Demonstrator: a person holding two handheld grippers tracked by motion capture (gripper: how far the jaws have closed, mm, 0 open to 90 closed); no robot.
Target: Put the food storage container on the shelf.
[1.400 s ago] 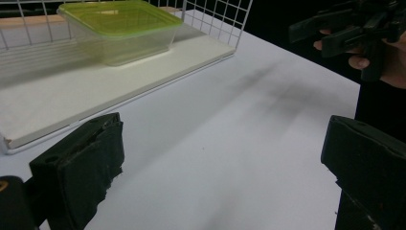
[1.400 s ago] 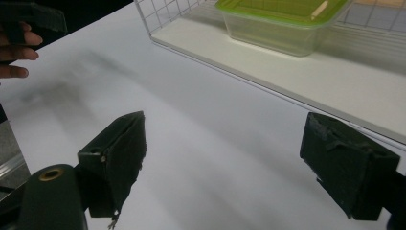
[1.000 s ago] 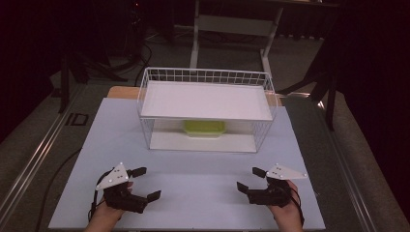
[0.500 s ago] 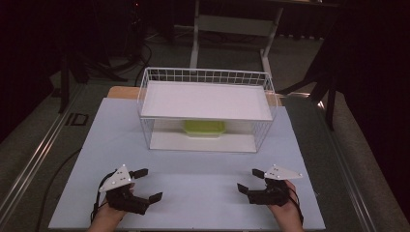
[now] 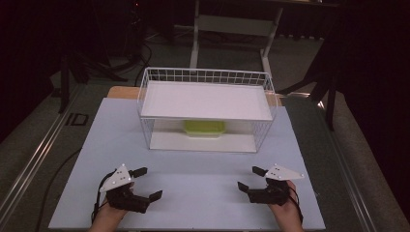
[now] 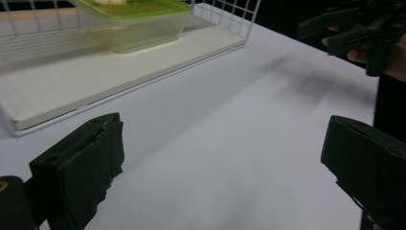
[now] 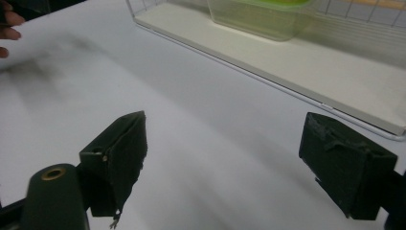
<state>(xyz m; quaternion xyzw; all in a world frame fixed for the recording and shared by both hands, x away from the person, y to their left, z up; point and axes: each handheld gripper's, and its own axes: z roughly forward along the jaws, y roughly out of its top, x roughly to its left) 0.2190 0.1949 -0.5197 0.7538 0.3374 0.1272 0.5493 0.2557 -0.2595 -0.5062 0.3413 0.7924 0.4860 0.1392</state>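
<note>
A bare stretch of white tabletop point(image 5: 203, 159) lies open between the left gripper point(image 5: 147, 183) at 7 o'clock and the right gripper point(image 5: 249, 178) at 5 o'clock, both with jaws spread wide. Toward 12 o'clock, a white wire rack point(image 5: 205, 108) stands in the way; its front is open, with a green-lidded container point(image 5: 204, 128) sitting on the lower shelf beneath the upper shelf.

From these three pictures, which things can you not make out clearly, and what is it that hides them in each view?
- Green-lidded container, high view: the wire rack's top shelf covers its back part; contents cannot be told.
- Same container, left gripper view: the upper edge cuts it off, and it is blurred.
- Container, right gripper view: only its lower body shows, cut by the upper edge.
- Left gripper and right gripper, high view: the hands holding them run off the bottom edge.
</note>
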